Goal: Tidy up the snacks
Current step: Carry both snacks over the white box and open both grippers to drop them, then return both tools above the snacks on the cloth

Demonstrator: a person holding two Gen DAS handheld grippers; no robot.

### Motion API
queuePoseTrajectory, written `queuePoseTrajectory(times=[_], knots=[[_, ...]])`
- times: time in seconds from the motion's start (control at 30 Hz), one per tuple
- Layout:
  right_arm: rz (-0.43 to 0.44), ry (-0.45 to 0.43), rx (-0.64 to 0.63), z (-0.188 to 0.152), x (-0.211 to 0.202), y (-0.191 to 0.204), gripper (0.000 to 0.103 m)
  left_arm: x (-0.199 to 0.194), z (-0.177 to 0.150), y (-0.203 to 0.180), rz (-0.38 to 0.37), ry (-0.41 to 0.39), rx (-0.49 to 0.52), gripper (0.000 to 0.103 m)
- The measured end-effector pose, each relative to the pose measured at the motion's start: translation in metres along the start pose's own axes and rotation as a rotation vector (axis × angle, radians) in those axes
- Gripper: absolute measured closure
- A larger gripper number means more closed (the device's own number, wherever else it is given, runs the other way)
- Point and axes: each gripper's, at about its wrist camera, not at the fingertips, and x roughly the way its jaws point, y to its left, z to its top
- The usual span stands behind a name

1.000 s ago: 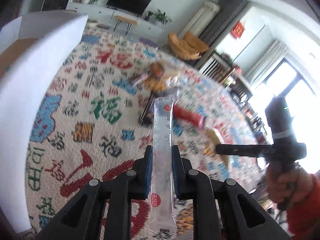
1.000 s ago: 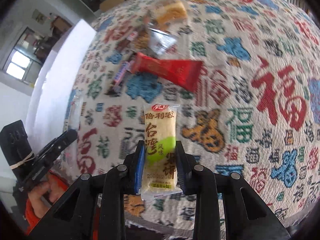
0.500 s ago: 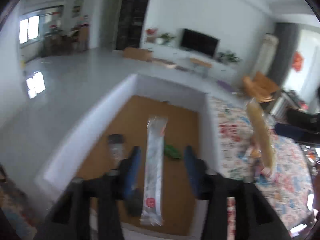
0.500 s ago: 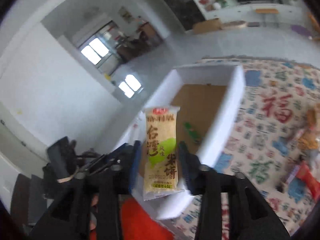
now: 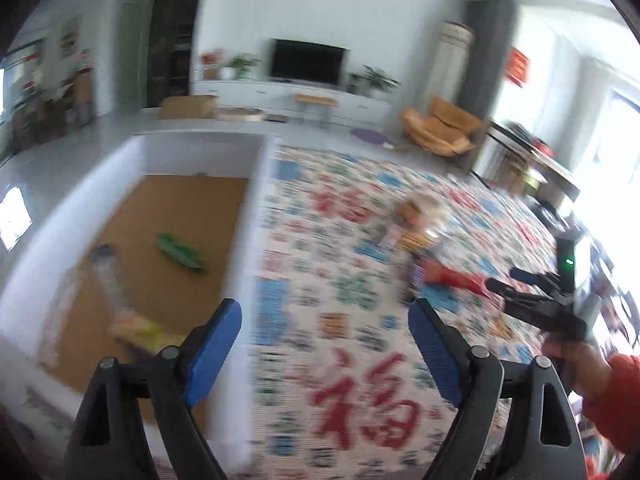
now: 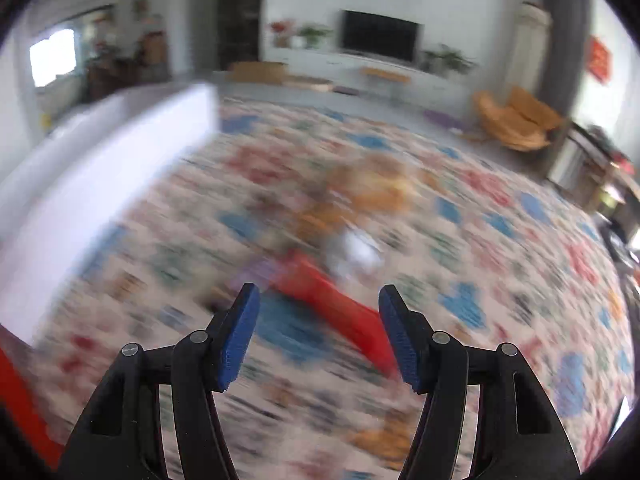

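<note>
Covering nearly the whole surface is a patterned cloth printed with red, blue and green characters on a pale ground, blurred in both views. Against the cloth's left edge stands a white box with a brown cardboard floor; inside it lie a green packet, a long clear-wrapped stick and a yellow-green snack, the last nearest the camera. Out on the cloth, right of the box, a loose pile of snacks sits with a red packet at its near side; the pile is too smeared to name piece by piece.

The left tool hangs over the box's right wall, its blue pads wide apart and gripping nothing. The right tool hovers above the red packet, likewise spread and empty; in the left view it shows at the cloth's right side, held by a hand in a red sleeve.

Beyond the cloth's far edge, a pale floor runs to a white wall with a television on a low white cabinet, potted plants beside the screen, and an orange armchair further to the right. Bright windows flank the room.
</note>
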Motion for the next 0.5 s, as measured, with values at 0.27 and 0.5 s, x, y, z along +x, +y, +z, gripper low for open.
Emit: queuePoseTrajectory(times=[0.27, 0.5], knots=[[-0.215, 0.059, 0.199, -0.056, 0.024, -0.124, 0.038, 0.144, -0.022, -0.056, 0.126, 0.166, 0.112, 0.015], [-0.201, 0.111, 0.280, -0.070, 0.045, -0.148, 0.029, 0.192, -0.010, -0.050, 0.184, 0.179, 0.127, 0.015]])
